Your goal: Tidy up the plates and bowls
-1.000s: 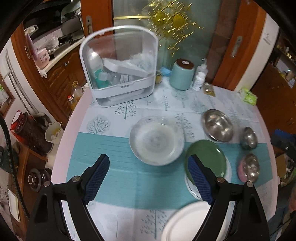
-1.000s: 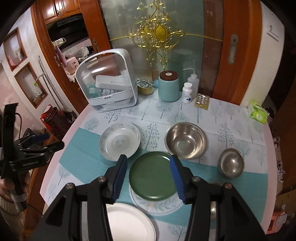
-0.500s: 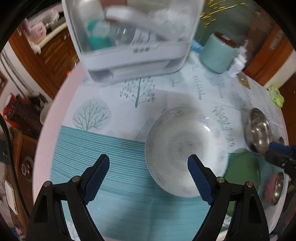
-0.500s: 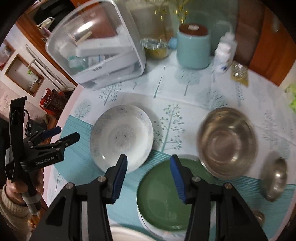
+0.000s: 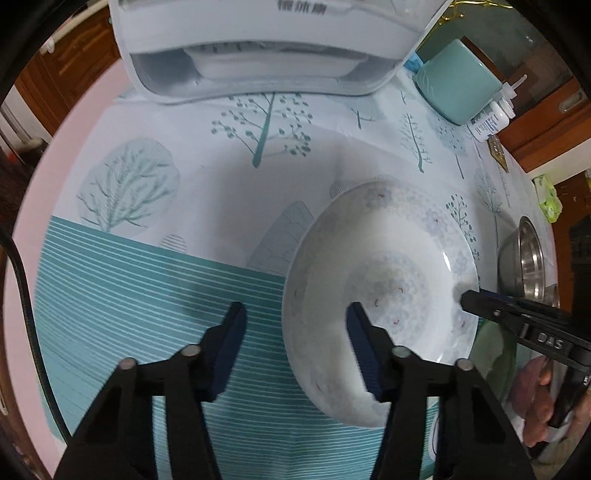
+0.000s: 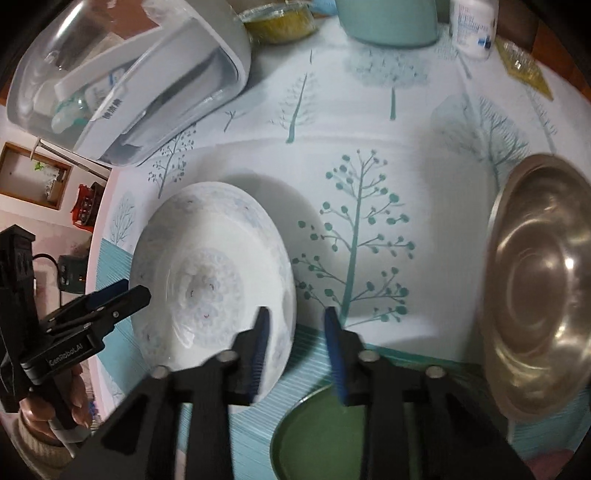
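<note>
A white bowl (image 5: 388,266) with a faint blue pattern sits on the tree-print tablecloth (image 5: 258,192). My left gripper (image 5: 297,325) straddles its left rim, one finger inside the bowl and one over the teal stripes. Its jaws are closing and the pads still stand clear of the rim. My right gripper (image 6: 295,328) straddles the opposite rim of the same bowl (image 6: 207,266), also closing, with a gap left on both sides. Each view shows the other gripper at the far rim: right gripper (image 5: 467,297), left gripper (image 6: 138,291). A green plate (image 6: 325,435) lies just below the right gripper.
A large steel bowl (image 6: 539,288) stands to the right of the white bowl. At the back are a clear-lidded white storage box (image 6: 129,81), a teal jar (image 5: 458,85) and a white bottle (image 6: 472,29). The pink table edge (image 5: 55,155) curves along the left.
Both grippers have come down close over the white bowl, one at each side of it. Their jaws have narrowed around its rims. The bowl itself lies where it was.
</note>
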`<state>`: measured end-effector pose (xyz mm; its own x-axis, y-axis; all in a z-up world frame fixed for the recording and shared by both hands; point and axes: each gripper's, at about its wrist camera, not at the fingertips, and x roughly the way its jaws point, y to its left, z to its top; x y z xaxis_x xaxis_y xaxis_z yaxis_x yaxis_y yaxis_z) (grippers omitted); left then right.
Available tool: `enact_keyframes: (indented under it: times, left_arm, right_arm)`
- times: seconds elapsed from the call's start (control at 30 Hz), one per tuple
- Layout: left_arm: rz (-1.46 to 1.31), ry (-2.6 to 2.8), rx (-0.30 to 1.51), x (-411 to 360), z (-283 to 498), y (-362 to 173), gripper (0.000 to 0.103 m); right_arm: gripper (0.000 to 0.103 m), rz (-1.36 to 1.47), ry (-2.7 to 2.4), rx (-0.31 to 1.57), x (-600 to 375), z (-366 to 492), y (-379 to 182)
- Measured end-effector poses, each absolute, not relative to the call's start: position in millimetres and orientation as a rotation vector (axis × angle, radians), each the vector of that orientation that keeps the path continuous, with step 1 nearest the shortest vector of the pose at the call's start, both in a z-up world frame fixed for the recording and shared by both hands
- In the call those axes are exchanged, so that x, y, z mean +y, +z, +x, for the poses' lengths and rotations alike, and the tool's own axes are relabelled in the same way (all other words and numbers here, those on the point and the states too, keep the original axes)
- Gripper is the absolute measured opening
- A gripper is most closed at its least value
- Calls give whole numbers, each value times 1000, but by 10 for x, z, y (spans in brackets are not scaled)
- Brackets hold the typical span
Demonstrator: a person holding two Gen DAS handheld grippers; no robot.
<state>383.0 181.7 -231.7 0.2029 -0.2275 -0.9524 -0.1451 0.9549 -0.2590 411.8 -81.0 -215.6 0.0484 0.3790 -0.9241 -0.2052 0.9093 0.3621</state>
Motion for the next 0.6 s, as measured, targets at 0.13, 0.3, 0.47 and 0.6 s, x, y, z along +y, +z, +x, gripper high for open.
enact_keyframes:
  times: [0.13, 0.3, 0.47, 0.6]
  left_arm:
    - [-362, -105, 1400, 1811, 3848, -2401, 21]
    - [-295, -125, 1389, 1812, 3807, -2407, 9]
    - [-288, -150, 1396, 1805, 3793, -2413, 8]
    - [-321, -178, 1390, 1865, 3696, -2343, 8]
  right_arm:
    - [6, 178, 478, 1463, -797, 4125, -2219]
    - [6, 204, 475, 1459, -817, 4125, -2225]
    - [6, 193, 478, 1465, -809, 4072, -2210]
    - [5, 211, 483, 1459, -839, 4018, -2138]
